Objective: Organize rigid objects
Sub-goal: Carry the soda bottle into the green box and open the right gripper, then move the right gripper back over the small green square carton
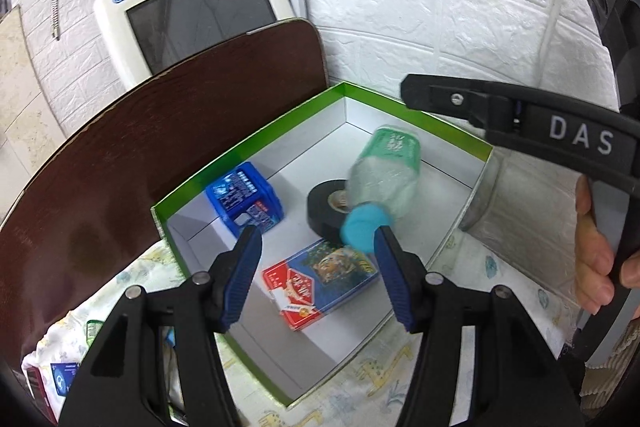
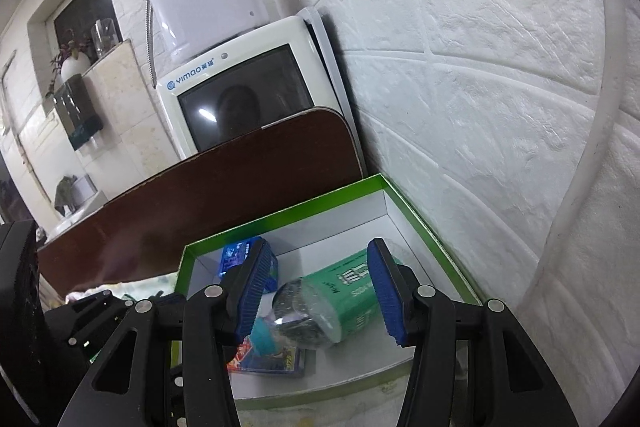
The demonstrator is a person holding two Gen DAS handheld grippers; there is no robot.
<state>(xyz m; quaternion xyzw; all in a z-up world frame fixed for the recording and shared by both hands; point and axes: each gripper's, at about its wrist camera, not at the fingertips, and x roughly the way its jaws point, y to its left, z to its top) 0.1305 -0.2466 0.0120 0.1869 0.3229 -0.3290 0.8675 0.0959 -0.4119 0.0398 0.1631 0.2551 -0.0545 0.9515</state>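
I find both sets of jaws open and empty: the left gripper point(image 1: 318, 277) hovers over the green-rimmed box point(image 1: 256, 137), the right gripper point(image 2: 316, 295) alongside. The bottle point(image 1: 384, 175) leans on the tape roll point(image 1: 326, 205) inside, blurred, so I judge it just dropped, toward the box's far corner to consolidate items.

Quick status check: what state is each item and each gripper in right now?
Green box: open, no lid.
Bottle: capped, tilted, resting on tape roll.
Tape roll: lying flat.
Card pack: lying flat.
Blue box: upright.
Left gripper: open, empty.
Right gripper: open, empty.
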